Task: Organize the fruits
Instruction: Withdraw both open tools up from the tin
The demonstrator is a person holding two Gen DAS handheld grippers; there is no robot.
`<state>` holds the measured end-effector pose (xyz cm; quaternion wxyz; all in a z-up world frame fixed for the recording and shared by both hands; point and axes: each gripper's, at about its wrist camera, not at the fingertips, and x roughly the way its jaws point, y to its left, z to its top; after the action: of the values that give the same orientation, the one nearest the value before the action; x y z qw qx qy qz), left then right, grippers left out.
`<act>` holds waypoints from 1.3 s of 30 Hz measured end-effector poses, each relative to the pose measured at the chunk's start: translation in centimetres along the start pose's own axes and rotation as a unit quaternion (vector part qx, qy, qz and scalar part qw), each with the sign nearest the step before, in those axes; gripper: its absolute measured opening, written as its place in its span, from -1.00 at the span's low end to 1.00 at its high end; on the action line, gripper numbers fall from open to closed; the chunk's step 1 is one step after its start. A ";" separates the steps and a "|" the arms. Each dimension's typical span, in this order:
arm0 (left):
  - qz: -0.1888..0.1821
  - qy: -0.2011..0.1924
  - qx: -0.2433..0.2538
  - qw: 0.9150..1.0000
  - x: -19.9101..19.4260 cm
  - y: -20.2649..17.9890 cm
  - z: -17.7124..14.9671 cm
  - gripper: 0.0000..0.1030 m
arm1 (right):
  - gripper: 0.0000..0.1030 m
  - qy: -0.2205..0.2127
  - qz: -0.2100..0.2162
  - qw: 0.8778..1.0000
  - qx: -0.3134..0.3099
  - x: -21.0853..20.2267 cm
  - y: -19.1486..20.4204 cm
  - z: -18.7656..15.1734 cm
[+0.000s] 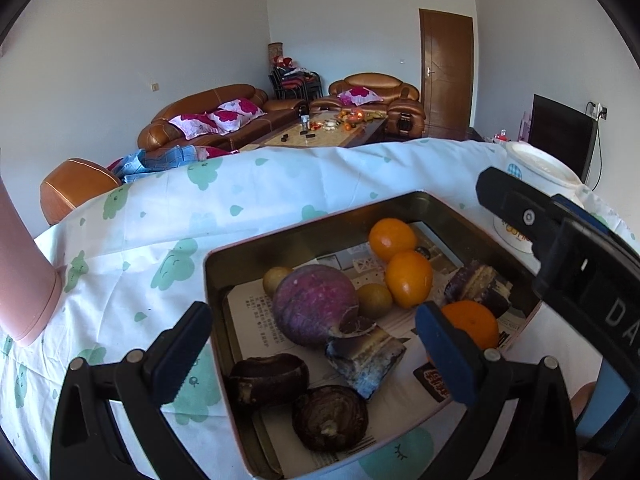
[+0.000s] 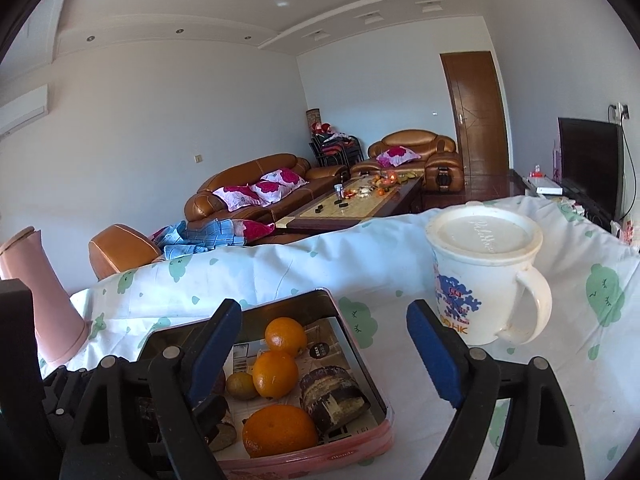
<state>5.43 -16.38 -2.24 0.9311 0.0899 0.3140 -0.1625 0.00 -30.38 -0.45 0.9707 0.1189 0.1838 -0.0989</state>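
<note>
Your right gripper (image 2: pixel 324 348) gapes wide, empty, above the shallow pink metal tin (image 2: pixel 320 454) of glossy oranges (image 2: pixel 279 432); your left gripper (image 1: pixel 312 344) seems equally open over its dull purple turnip (image 1: pixel 314 304).

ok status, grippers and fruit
Left gripper open, empty, over tin. Right gripper open, empty. Three oranges in tin. Mug beside it, clear.

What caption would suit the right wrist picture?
Open blue-padded right gripper above a pink metal tin of oranges, beside a lidded white mug.
</note>
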 end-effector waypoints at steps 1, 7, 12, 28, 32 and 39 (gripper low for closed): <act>0.006 -0.006 -0.004 1.000 -0.4 0.2 -0.1 1.00 | 0.68 -0.004 -0.004 1.000 -0.010 -0.3 0.3 -0.1; 0.023 -0.039 -0.034 0.998 -2.5 1.7 -1.0 1.00 | 0.69 -0.019 -0.008 0.999 -0.039 -2.1 1.3 -0.6; 0.023 -0.052 -0.053 0.997 -3.7 2.6 -1.7 1.00 | 0.69 -0.028 -0.006 0.999 -0.044 -3.6 1.6 -1.1; 0.053 -0.125 -0.029 0.990 -8.0 2.6 -3.7 1.00 | 0.70 -0.061 -0.010 0.996 -0.058 -7.8 2.7 -2.5; 0.055 -0.134 -0.032 0.989 -8.6 2.8 -4.0 1.00 | 0.70 -0.069 -0.010 0.996 -0.057 -8.6 2.6 -2.7; 0.055 -0.147 -0.037 0.987 -9.3 2.9 -4.4 1.00 | 0.70 -0.077 -0.010 0.995 -0.065 -9.4 2.8 -2.9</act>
<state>-2.97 -10.26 0.23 0.9772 0.0480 0.1743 -0.1113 -8.89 -25.49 1.04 0.9866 0.0454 0.1156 -0.1055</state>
